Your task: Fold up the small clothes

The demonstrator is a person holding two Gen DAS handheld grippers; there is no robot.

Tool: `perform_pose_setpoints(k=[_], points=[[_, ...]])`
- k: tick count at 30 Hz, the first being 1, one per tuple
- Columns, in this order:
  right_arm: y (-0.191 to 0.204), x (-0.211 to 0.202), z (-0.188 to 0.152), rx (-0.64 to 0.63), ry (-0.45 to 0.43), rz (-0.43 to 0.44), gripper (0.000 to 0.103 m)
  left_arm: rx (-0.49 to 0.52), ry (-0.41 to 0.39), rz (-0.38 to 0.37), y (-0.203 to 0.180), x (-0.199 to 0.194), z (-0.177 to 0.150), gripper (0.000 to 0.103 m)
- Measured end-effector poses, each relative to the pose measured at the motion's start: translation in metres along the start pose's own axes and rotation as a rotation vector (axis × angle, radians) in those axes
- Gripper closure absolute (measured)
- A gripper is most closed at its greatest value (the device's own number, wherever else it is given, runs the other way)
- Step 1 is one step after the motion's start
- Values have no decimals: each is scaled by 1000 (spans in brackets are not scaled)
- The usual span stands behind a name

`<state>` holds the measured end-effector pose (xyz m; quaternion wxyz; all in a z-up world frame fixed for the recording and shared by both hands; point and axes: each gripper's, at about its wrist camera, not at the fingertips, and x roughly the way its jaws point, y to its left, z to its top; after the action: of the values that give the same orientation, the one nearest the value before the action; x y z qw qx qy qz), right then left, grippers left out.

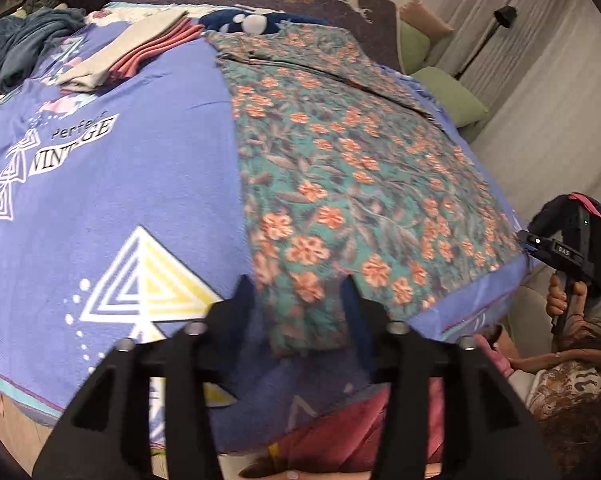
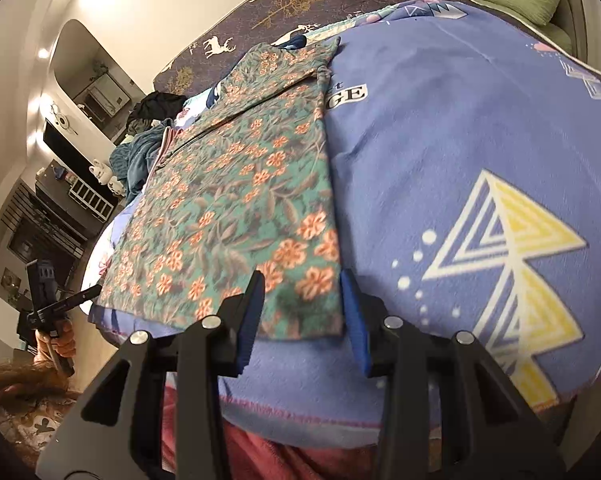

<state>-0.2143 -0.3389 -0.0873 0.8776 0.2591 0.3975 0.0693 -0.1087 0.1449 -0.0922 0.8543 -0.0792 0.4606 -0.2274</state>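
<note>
A teal garment with orange flowers (image 1: 340, 152) (image 2: 228, 208) lies spread flat on the purple-blue blanket (image 1: 120, 184) (image 2: 440, 160). My left gripper (image 1: 298, 292) stands open at its near left corner, and the cloth's corner droops between the fingers without being pinched. My right gripper (image 2: 302, 292) stands open at the near right corner, its blue pads either side of the flat cloth. Each gripper also shows in the other's view: the right gripper (image 1: 520, 238) at the garment's right edge, the left gripper (image 2: 94, 291) at its left edge, each in a hand.
A stack of folded grey and pink clothes (image 1: 140, 52) lies at the back left, beside a loose heap of blue and dark clothes (image 1: 32, 36). Green pillows (image 1: 452, 96) and a lamp stand (image 1: 500, 16) are at the right. A person's pink lap (image 1: 340, 432) sits at the blanket's near edge.
</note>
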Motion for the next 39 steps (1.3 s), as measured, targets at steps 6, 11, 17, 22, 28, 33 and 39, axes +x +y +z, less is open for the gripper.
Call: perform_pose_setpoints(k=[6, 11, 17, 22, 28, 33, 39], points=[[1, 12, 6, 4, 25, 52, 50, 65, -28, 48, -10, 8, 3, 68], [2, 23, 14, 34, 51, 46, 98, -29, -58, -9, -1, 3, 5, 97], [2, -26, 31, 172, -131, 207, 99, -56, -224, -61, -17, -44, 20, 98], [34, -75, 39, 89, -251, 226, 99, -37, -325, -71, -33, -81, 31, 98], [59, -119, 25, 2, -319, 145, 99, 5, -377, -64, -52, -117, 13, 98], [51, -89, 26, 26, -232, 96, 99, -21, -311, -48, -43, -92, 14, 98], [47, -66, 32, 64, -210, 111, 99, -35, -272, -26, -40, -72, 22, 97]])
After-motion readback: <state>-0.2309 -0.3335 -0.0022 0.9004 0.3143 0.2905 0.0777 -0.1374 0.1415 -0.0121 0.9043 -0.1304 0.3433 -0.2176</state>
